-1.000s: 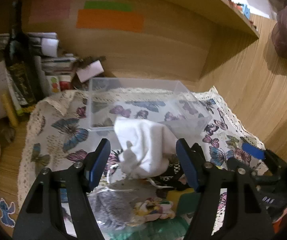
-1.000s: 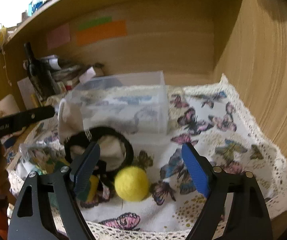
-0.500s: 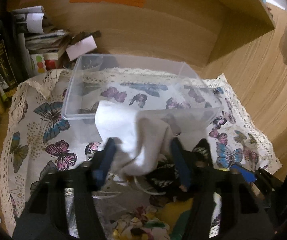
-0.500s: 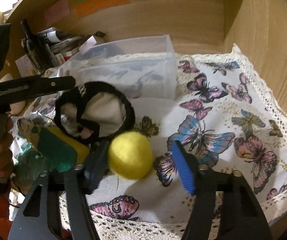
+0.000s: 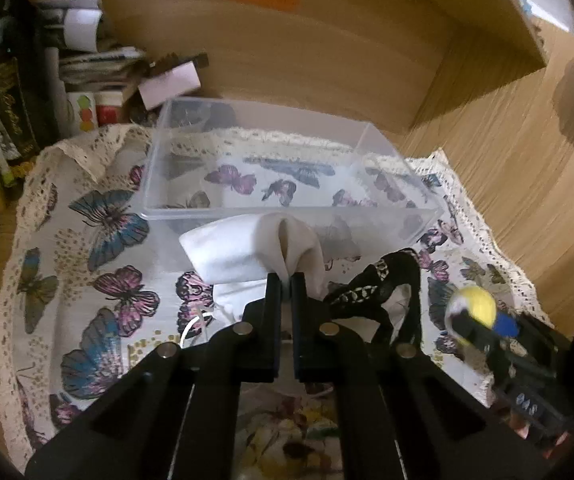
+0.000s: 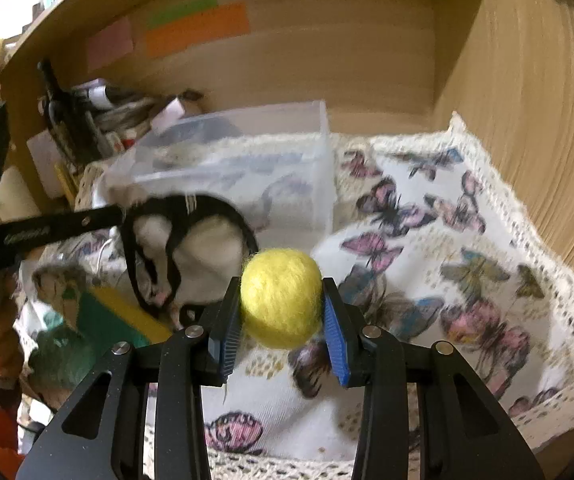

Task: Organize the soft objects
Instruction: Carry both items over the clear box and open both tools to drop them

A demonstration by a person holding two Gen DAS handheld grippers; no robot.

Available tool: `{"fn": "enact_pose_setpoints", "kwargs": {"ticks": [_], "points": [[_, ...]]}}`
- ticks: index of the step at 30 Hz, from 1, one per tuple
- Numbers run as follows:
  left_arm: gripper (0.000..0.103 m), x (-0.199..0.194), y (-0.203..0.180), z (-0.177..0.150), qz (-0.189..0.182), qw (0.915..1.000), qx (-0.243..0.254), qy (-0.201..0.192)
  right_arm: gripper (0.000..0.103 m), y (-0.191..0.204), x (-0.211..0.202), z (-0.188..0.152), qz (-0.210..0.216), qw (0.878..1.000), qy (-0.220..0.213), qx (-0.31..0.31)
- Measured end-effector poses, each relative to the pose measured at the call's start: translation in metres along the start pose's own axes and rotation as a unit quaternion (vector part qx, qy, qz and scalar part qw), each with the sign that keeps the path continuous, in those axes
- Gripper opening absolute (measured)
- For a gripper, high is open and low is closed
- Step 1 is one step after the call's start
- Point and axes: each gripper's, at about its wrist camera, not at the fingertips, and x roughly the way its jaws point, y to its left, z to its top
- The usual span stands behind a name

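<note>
My left gripper (image 5: pixel 286 280) is shut on a white cloth (image 5: pixel 243 248) and holds it just in front of the clear plastic box (image 5: pixel 287 216). A black patterned band (image 5: pixel 383 280) lies beside it on the right. My right gripper (image 6: pixel 283 304) is shut on a yellow felt ball (image 6: pixel 281 298), lifted a little above the butterfly cloth (image 6: pixel 447 240). The ball (image 5: pixel 477 308) and right gripper also show at the right of the left wrist view. The box (image 6: pixel 247 172) shows behind the black band (image 6: pixel 183 232) in the right wrist view.
A yellow and green sponge (image 6: pixel 123 316) and floral fabric (image 5: pixel 287 440) lie at the front left. Bottles, papers and small jars (image 5: pixel 47 80) crowd the back left corner. Wooden walls (image 6: pixel 527 120) close in the back and right.
My left gripper has closed on the white cloth and lifted it. My right gripper has moved onto the yellow ball, closed on it and raised it.
</note>
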Motion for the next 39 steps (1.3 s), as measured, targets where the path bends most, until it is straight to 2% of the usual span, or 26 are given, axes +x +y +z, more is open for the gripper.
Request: {"fn": "enact_pose_setpoints", "kwargs": {"ticks": [10,21,31,36,39], "points": [[0.003,-0.050,-0.003,0.011,0.008,0.9976,0.023,-0.065,0.034,0.004,-0.020,0.033,-0.017,0.998,-0.065,-0.013],[0.003,-0.079,0.003,0.053,0.011,0.9924,0.031,-0.118,0.034,0.029,-0.030,0.087,-0.010,0.989,-0.133,-0.057],[0.003,-0.072,0.012,0.098,0.017,0.9901,0.028,-0.137,0.034,0.044,-0.011,0.124,-0.007,0.988,-0.142,-0.068],[0.003,-0.061,0.008,0.111,0.017,0.9889,0.040,-0.142,0.034,0.044,0.011,0.135,-0.006,0.990,-0.122,-0.066],[0.003,-0.042,0.007,0.114,0.020,0.9906,0.049,-0.126,0.034,0.045,0.029,0.136,-0.010,0.992,-0.100,-0.070]]}}
